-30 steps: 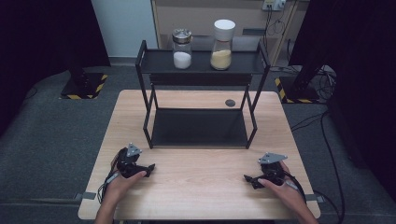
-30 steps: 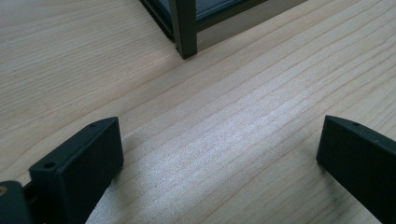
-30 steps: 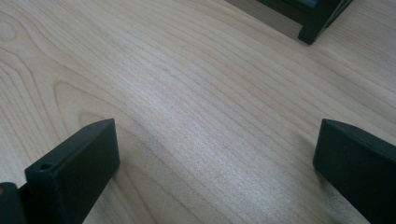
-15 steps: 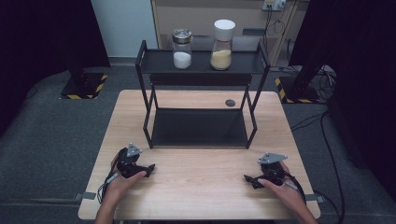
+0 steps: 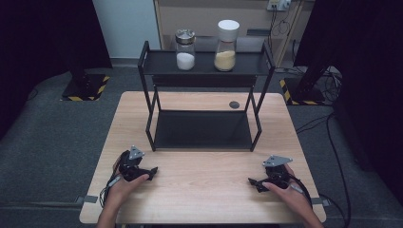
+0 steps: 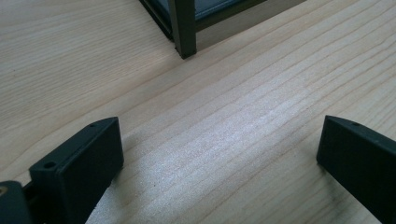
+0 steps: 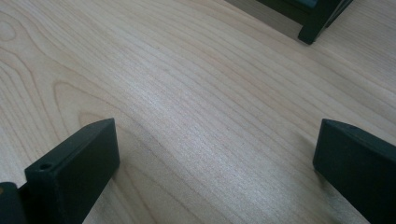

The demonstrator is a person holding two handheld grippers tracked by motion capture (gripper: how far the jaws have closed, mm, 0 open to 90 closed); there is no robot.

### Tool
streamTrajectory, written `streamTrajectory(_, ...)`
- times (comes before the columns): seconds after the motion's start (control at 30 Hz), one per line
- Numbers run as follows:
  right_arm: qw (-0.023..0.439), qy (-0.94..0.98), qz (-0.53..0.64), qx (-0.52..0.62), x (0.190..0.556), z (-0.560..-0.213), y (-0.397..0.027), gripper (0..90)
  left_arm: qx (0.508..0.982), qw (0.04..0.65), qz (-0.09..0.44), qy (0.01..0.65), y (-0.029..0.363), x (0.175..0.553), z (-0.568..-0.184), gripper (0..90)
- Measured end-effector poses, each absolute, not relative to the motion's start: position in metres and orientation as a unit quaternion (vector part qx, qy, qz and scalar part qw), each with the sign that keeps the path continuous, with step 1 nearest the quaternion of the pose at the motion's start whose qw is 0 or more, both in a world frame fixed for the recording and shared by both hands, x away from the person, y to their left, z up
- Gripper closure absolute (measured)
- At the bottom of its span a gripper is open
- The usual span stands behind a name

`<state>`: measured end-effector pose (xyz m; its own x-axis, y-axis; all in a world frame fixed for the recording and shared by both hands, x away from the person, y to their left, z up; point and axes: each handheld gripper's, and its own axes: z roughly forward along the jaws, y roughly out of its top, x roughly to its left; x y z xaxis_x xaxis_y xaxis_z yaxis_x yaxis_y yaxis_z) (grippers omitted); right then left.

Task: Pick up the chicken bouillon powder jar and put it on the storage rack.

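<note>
A black two-tier metal rack point(image 5: 204, 81) stands on the far half of the wooden table point(image 5: 204, 171). Its top shelf carries a glass jar of white powder with a metal lid point(image 5: 185, 50) and a taller jar of tan grains with a white lid point(image 5: 226, 46); the lower shelf is bare. My left gripper point(image 5: 151, 172) rests on the table near the front left, held by a hand, jaws wide apart with bare wood between them point(image 6: 219, 158). My right gripper point(image 5: 253, 183) rests at the front right, also open over bare wood point(image 7: 215, 154).
A small dark round spot point(image 5: 234, 104) sits in the tabletop behind the rack. One rack foot point(image 6: 184, 44) shows ahead of the left jaws, another rack foot point(image 7: 310, 32) ahead of the right jaws. Grey floor, cables and black stands surround the table.
</note>
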<state>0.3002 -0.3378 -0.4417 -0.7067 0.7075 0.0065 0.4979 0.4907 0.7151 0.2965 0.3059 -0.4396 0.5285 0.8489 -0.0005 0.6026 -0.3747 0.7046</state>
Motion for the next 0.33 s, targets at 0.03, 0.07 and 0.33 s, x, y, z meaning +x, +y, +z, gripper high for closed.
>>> streamTrajectory(0.03, 0.146, 0.851, 0.360, 0.354, 0.3002, -0.4417, -0.3378, 1.1, 0.808, 0.333, 0.185, 0.449, 0.3057, 0.2964, -0.4396, 0.0)
streamTrajectory(0.07, 0.146, 0.851, 0.360, 0.354, 0.3002, -0.4417, -0.3378, 1.1, 0.808, 0.333, 0.185, 0.449, 0.3056, 0.2962, -0.4396, 0.0)
streamTrajectory(0.33, 0.146, 0.851, 0.359, 0.354, 0.3001, -0.4417, -0.3378, 1.1, 0.808, 0.333, 0.185, 0.449, 0.3052, 0.2952, -0.4396, 0.0)
